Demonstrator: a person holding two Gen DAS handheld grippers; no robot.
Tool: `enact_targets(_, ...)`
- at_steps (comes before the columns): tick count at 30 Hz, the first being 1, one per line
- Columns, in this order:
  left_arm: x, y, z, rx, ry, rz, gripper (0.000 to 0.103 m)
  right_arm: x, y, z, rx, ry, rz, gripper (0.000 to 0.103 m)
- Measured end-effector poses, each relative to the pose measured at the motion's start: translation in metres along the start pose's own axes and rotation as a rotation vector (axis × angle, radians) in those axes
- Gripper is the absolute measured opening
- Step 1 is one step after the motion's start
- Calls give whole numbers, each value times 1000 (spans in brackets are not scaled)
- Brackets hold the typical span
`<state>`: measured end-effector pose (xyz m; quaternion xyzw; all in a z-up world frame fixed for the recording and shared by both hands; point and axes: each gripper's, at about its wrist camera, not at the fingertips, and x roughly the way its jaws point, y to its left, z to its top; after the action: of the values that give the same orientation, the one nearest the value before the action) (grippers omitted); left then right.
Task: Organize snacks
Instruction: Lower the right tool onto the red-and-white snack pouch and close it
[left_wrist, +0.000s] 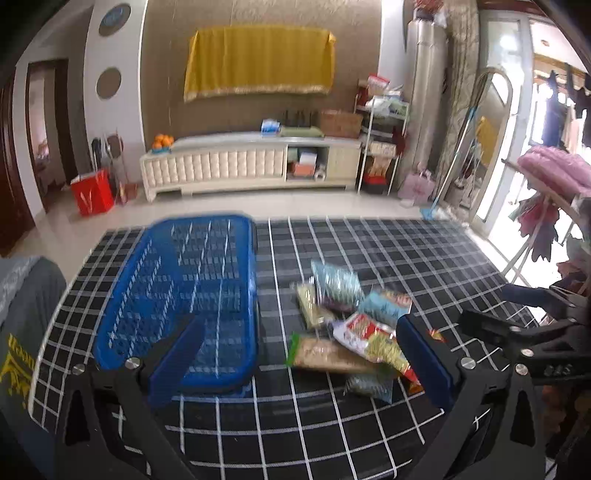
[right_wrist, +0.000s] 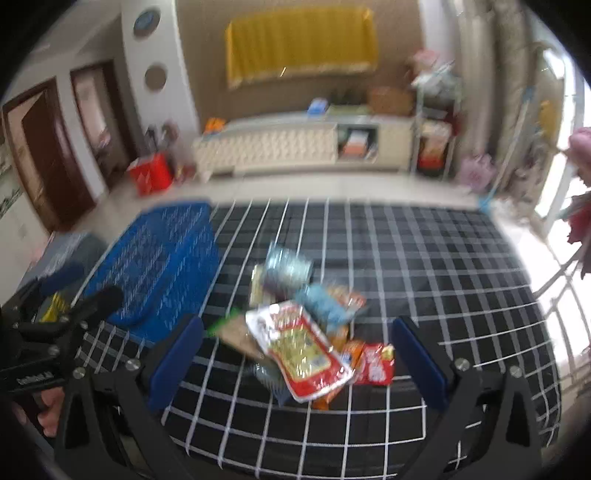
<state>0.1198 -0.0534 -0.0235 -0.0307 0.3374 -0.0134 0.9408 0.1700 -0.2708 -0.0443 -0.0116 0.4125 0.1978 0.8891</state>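
Note:
A pile of several snack packets (left_wrist: 351, 325) lies on the black-and-white checked tablecloth (left_wrist: 388, 251), also in the right wrist view (right_wrist: 303, 332). A red-and-yellow packet (right_wrist: 306, 350) lies on top, with a small red packet (right_wrist: 376, 363) to its right. A blue plastic basket (left_wrist: 184, 295) stands to the left of the pile and looks empty; it shows in the right wrist view (right_wrist: 159, 266) too. My left gripper (left_wrist: 299, 363) is open above the table, between basket and pile. My right gripper (right_wrist: 295, 362) is open, its blue fingers either side of the pile.
The table's far edge meets a tiled floor. A long white TV cabinet (left_wrist: 251, 162) stands at the back wall, a red box (left_wrist: 91, 192) to its left, a shelf rack (left_wrist: 380, 140) to its right. A clothes rack (left_wrist: 554, 177) stands right.

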Motion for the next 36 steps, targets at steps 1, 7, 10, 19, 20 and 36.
enact_targets(1,8,-1,-7,-10,27,11,103,13,-5,-2,-1,36,22,103)
enact_targets(7,39,-6,-41,-44,128,54,103,77,-17,-18,-46,221,166,103)
enact_targets(10,48,-15,-49,-9,129,111,103,102,-17,-20,-87,286,171,103)
enact_targets(19,58,-30,-53,38,180,102,103,152,-15,-9,-196,413,239,103)
enact_targets(20,59,-30,-53,35,185,100,103,155,-14,-9,-204,421,249,103)
enact_targets(36,49,-34,-52,39,176,76,103,148,-9,-25,-246,397,285,38)
